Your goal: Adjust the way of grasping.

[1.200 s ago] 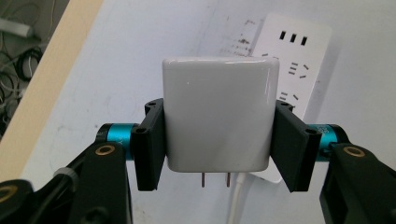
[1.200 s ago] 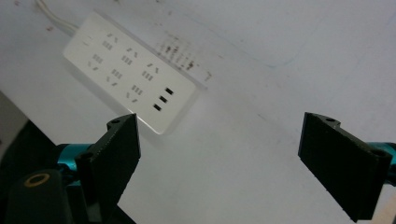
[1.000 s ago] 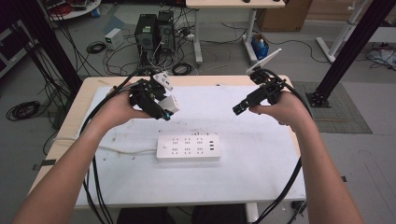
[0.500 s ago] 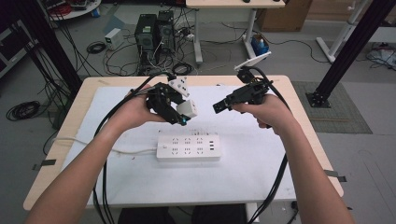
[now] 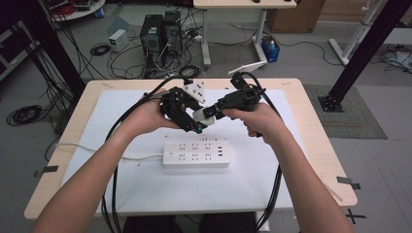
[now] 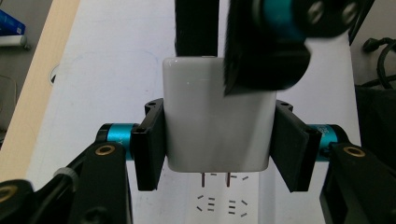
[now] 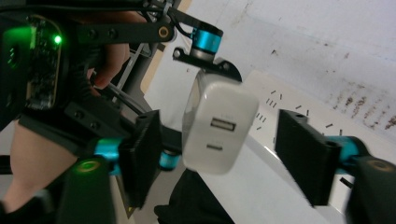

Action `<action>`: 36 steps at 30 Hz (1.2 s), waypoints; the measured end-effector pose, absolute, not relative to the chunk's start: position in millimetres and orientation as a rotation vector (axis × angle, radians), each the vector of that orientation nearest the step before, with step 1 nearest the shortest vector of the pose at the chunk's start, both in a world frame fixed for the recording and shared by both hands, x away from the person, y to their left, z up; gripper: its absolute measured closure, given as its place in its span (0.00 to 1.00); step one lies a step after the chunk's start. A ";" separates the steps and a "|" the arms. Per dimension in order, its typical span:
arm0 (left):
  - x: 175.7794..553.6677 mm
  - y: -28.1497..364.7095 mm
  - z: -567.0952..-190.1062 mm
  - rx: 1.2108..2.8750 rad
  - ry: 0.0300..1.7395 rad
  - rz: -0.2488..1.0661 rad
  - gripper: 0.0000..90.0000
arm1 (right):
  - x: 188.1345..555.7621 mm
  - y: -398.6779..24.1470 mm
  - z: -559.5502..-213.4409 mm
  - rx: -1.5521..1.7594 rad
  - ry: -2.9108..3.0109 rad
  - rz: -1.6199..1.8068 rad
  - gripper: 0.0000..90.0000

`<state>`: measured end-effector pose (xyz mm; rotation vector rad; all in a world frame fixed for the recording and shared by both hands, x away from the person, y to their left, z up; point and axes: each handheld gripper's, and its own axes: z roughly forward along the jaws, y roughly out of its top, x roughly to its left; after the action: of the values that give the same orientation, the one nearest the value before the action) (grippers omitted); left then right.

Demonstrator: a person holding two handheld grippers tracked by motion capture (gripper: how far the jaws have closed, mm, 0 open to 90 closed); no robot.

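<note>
The tabletop (image 5: 311,121) fills the middle of the high view, most of it under a white mat (image 5: 145,184). Beyond it, at the upper edge of the frame, computer towers (image 5: 160,31) and loose cables sit on the floor.

A white power strip (image 5: 195,154) lies at the centre of the mat, its cord running off to the left. It sits just below the two hands, with nothing between it and them.

Above the strip, the left gripper (image 5: 187,116) and right gripper (image 5: 221,108) meet at the centre of the frame, their cables trailing down past the forearms to the bottom edge.

The left gripper's fingers (image 6: 149,144) pinch a white charger (image 6: 217,121) by its two sides, its prongs pointing down toward the strip's sockets. In the left gripper view the right gripper crosses the upper right and hides the charger's top corner.

In the right gripper view the charger (image 7: 217,133) sits mid-frame, ports facing the camera, between the right fingers (image 7: 142,154). These have just been closing, yet stand spread with a gap on each side.
</note>
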<state>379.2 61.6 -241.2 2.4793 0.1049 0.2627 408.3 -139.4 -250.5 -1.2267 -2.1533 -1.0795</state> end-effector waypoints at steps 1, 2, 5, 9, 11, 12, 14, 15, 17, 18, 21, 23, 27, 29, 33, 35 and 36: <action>379.0 60.8 -240.8 2.481 0.099 0.265 0.47 | 408.8 -138.5 -251.7 -1.222 -2.142 -1.086 0.38; 379.3 60.4 -240.4 2.481 0.090 0.271 0.47 | 408.7 -136.5 -253.0 -1.223 -2.125 -1.079 0.39; 379.1 58.5 -240.4 2.480 0.071 0.272 0.47 | 408.6 -131.7 -257.6 -1.236 -2.108 -1.074 0.45; 377.9 56.1 -240.9 2.484 0.061 0.294 0.47 | 409.6 -131.6 -259.7 -1.237 -2.108 -1.086 0.55; 377.9 56.6 -240.6 2.480 0.062 0.302 0.47 | 410.1 -133.4 -260.7 -1.253 -2.098 -1.092 0.63; 377.9 57.0 -240.2 2.479 0.055 0.310 0.47 | 410.5 -134.6 -261.0 -1.253 -2.083 -1.100 0.63; 377.0 56.2 -240.4 2.486 0.040 0.337 0.47 | 411.3 -134.9 -262.1 -1.262 -2.071 -1.106 0.65; 376.2 55.3 -241.0 2.499 0.028 0.343 0.47 | 411.3 -134.9 -262.1 -1.262 -2.071 -1.106 0.65; 374.6 54.1 -242.3 2.516 0.009 0.371 0.47 | 411.8 -134.3 -263.7 -1.271 -2.058 -1.091 0.67; 373.6 53.7 -242.8 2.518 0.004 0.381 0.47 | 412.2 -134.7 -264.6 -1.270 -2.051 -1.088 0.67; 373.1 52.6 -242.4 2.521 0.015 0.394 0.46 | 412.5 -135.9 -265.6 -1.264 -2.033 -1.097 0.69; 374.5 53.0 -241.6 2.521 0.034 0.383 0.43 | 412.1 -136.5 -264.9 -1.266 -2.033 -1.109 0.70; 376.4 57.5 -241.8 2.531 0.082 0.393 0.37 | 410.9 -139.7 -262.2 -1.269 -2.045 -1.121 0.70; 376.8 62.2 -240.6 2.529 0.104 0.392 0.36 | 410.9 -144.3 -260.3 -1.269 -2.073 -1.131 0.70; 379.3 75.3 -238.0 2.542 0.185 0.337 0.32 | 411.0 -155.2 -247.4 -1.272 -2.192 -1.149 0.70; 381.0 82.8 -238.7 2.549 0.257 0.299 0.32 | 410.9 -156.6 -244.5 -1.271 -2.221 -1.145 0.70; 382.5 87.0 -239.0 2.554 0.288 0.280 0.32 | 410.9 -157.9 -241.6 -1.275 -2.249 -1.150 0.70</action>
<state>382.5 87.0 -239.0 2.5536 0.2879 0.2797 410.9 -157.9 -241.6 -1.2745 -2.2486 -1.1501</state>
